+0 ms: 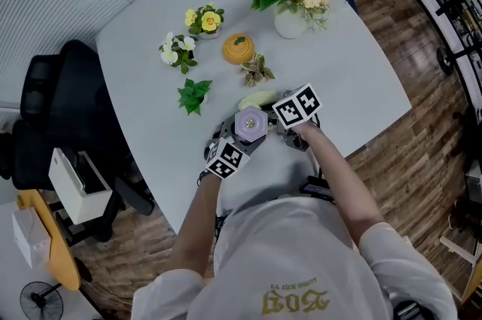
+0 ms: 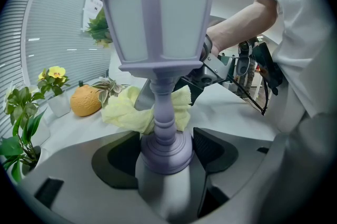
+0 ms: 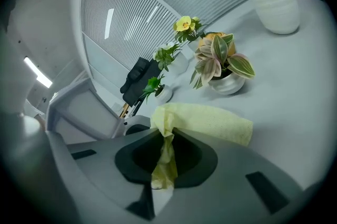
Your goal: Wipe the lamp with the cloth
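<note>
**Pale worktop, lamp upright near the front edge**

Round-cornered worktop (image 1: 151, 47) with wood floor (image 1: 407, 153) off the right side and a black chair (image 1: 53, 108) off the left. The busy part is right by the near edge, close to the person. Pots crowd the middle: a striped plant (image 1: 257, 71) just past the cloth, a leafy one (image 1: 194, 95) to the left, an orange pumpkin (image 1: 238, 48) and a white vase (image 1: 290, 21) further back. The bare stretches are on the right side, out to that corner, and on the left by the chair.

The purple lamp (image 1: 250, 123) stands upright with its long axis vertical, lantern head up. The left hand-held gripper (image 2: 166, 152) is clamped on its round base. Can't tell if the base sits on the worktop or is lifted.

The right hand-held gripper (image 3: 166, 157) is pinching a bunched end of the yellow cloth (image 3: 210, 123). The rest of the cloth spreads flat ahead of it. From the left gripper view, the cloth lies against the lamp's stem on the far side.
</note>
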Tool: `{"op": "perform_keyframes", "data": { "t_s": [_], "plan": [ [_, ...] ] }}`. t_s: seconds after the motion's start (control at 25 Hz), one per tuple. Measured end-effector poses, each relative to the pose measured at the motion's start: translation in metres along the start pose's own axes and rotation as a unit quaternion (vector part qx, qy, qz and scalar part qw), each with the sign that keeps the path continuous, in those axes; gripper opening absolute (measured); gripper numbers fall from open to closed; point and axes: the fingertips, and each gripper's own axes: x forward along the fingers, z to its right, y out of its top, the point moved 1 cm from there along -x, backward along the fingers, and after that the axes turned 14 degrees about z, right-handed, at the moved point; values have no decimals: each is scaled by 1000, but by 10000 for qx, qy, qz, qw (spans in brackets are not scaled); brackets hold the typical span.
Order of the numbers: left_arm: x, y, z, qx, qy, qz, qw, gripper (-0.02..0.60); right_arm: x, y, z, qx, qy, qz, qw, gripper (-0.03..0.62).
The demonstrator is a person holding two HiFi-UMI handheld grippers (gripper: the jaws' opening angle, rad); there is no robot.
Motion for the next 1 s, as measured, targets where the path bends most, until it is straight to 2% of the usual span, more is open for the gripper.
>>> {"op": "perform_keyframes", "data": {
  "t_s": [0.52,1.0],
  "plan": [
    [1,0,-1,17,8,-45,10000,301,6,-1,9,-50,-16,-41,10000,51],
    [2,-2,0,44,31,-109,9999,302,-18,-12,23,5,-309,14,9995,51]
  ]
}}
